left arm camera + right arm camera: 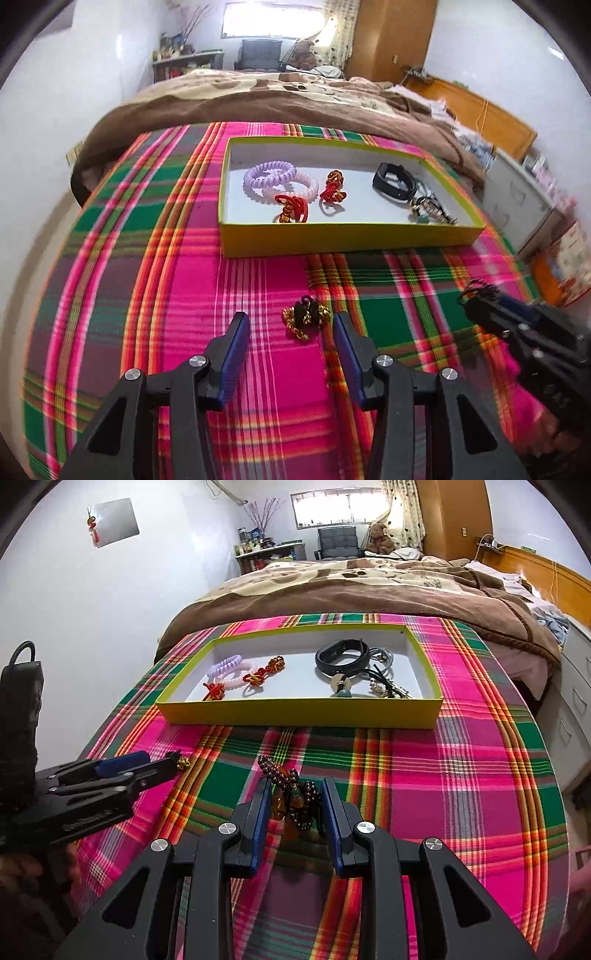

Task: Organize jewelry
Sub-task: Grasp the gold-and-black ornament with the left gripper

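Comparing views: only the left wrist view shows the black and gold knot ornament [306, 320] whole on the plaid cloth [177, 280]; only the right wrist view shows the dark bead bracelet [293, 799] clearly
Left gripper [291, 325]: tilted down over the cloth, jaws wide apart, gripping nothing; the ornament lies just ahead between the fingertips, untouched
Right gripper [293, 788]: tilted down, jaws partly closed with the bracelet bunched between the pads; whether they press it, I cannot tell
Yellow box [351, 240]: farther back on the cloth, holding lilac coil bands [269, 175], red knots [334, 186] and a black wristband [393, 181]
Obscured: bracelet reads as a dark blur at the right gripper's tip in the left view; ornament mostly hidden behind the left gripper in the right view; hands cut off at frame edges
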`<act>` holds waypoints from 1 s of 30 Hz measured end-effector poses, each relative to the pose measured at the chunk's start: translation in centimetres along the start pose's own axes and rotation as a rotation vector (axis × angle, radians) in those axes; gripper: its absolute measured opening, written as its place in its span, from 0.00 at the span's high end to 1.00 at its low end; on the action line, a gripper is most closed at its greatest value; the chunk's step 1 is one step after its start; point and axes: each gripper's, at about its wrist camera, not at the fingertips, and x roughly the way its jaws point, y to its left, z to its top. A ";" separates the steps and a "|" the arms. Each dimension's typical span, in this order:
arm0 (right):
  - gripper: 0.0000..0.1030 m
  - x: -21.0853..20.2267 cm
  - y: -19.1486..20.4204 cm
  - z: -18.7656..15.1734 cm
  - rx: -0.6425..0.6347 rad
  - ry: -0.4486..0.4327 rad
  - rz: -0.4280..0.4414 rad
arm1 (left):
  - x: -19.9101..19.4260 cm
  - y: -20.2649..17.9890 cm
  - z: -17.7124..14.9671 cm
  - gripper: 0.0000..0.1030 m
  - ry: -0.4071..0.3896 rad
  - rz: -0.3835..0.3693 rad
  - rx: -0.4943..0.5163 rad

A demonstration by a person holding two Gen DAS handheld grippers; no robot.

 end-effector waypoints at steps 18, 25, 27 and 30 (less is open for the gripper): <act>0.73 0.3 -0.3 0.3 0.003 0.002 0.006 | 1.0 -1.4 0.3 0.73 0.013 0.037 0.043; 0.73 0.3 -0.4 0.3 0.005 0.002 0.001 | 0.8 -1.0 0.3 0.76 0.009 0.017 0.027; 0.73 0.3 -0.4 0.2 0.008 0.002 0.001 | 0.6 -1.0 0.2 0.76 0.006 0.010 0.025; 0.73 0.2 -0.4 0.2 0.009 0.001 0.001 | 0.3 -1.0 0.2 0.76 -0.002 0.007 0.022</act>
